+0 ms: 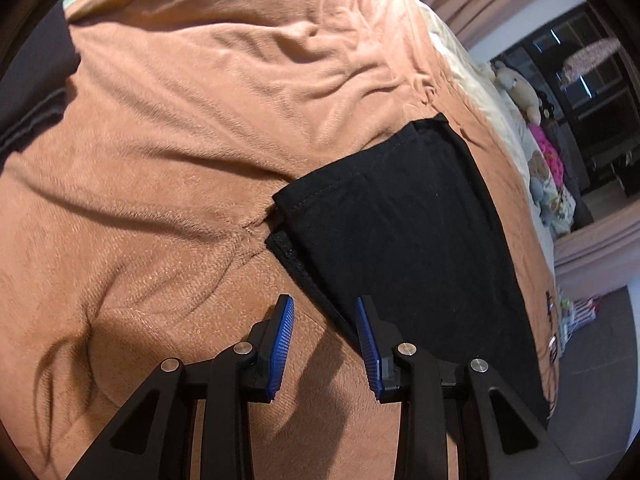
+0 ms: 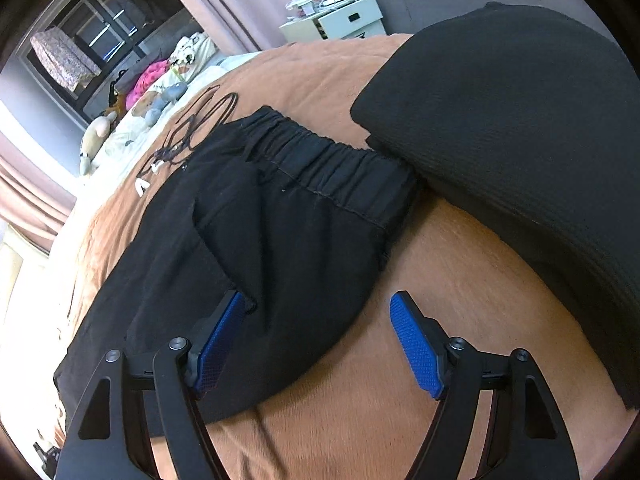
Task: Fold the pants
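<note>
Black pants (image 2: 280, 216) lie flat on the tan blanket (image 1: 180, 120) that covers the bed, and that is what I am working over with both hands. Through the right wrist view I see the gathered elastic waistband (image 2: 320, 160) at the far end of the garment, its right end touching a dark ribbed cushion (image 2: 520, 140) that fills the upper right. The right tongs (image 2: 318, 300) stand wide apart with nothing clamped: the left blue pad (image 2: 220, 340) hangs over the black cloth near a pocket edge, the right blue pad (image 2: 416, 344) over bare blanket, and the rounded near edge of the pants runs between them. A tangle of dark cable (image 2: 200, 120) lies on the blanket just beyond the waistband. Through the left wrist view I see the hem end of a pant leg (image 1: 400, 220), stitched edge toward the left, lying on wrinkled blanket. The left tongs (image 1: 325, 304) are partly apart and grip nothing; the long edge of the leg passes just ahead of the gap, and I cannot tell whether the right pad touches the cloth. Stuffed toys (image 1: 516, 88) sit along the far side of the bed.
</note>
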